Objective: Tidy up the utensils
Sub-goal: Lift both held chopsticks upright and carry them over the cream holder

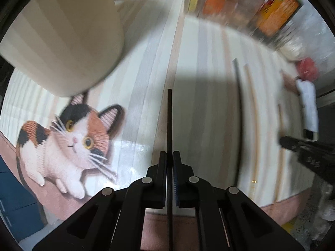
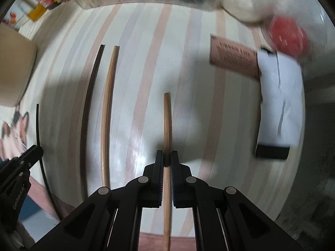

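The left wrist camera is looking forward and down along its own fingers (image 1: 161, 167) from close above the striped tablecloth (image 1: 201, 67), facing the packages at the far edge, with the beige cup (image 1: 62, 37) looming large at upper left. The right wrist camera is sitting just as near the cloth (image 2: 188, 48), facing the same way, a little further right. Both views are sharing the loose dark chopstick (image 1: 238, 108) (image 2: 90, 104) and loose wooden chopstick (image 1: 253, 113) (image 2: 106, 113), and each is catching the other gripper at its edge.

A striped tablecloth (image 1: 146, 67) with a cat picture (image 1: 69, 142) at lower left; blurry boxes (image 1: 276, 12) along the top.
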